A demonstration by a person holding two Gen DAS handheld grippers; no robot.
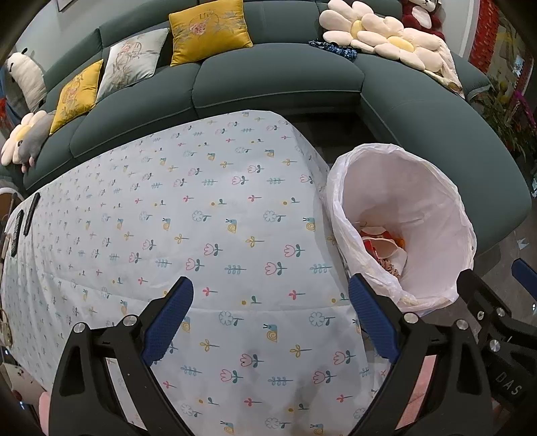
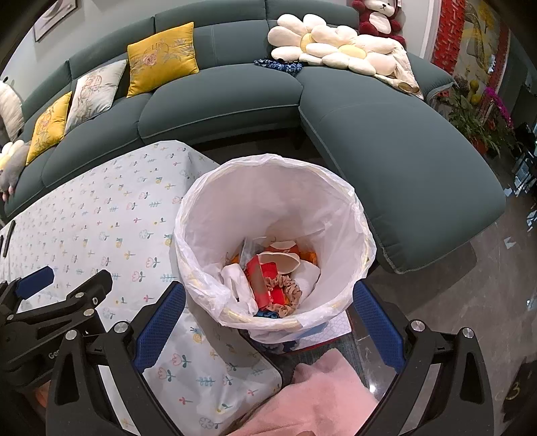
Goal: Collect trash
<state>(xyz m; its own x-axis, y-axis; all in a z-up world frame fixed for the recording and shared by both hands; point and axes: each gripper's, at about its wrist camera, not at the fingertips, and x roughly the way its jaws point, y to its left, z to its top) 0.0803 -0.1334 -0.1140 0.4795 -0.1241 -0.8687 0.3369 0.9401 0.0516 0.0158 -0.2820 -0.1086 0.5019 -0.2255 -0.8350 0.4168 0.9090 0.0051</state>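
Note:
A bin lined with a white plastic bag stands on the floor at the table's right end; it also shows in the left wrist view. Inside lie a red packet, a beige scrunchie, white tissue and cup-like pieces. My right gripper is open and empty, hovering above the bin's near rim. My left gripper is open and empty over the flower-print tablecloth, left of the bin. No loose trash shows on the cloth.
A dark green corner sofa with yellow cushions and flower pillows wraps the far side and right. Two dark remotes lie at the table's left edge. Pink fabric lies below the right gripper. Potted plants stand far right.

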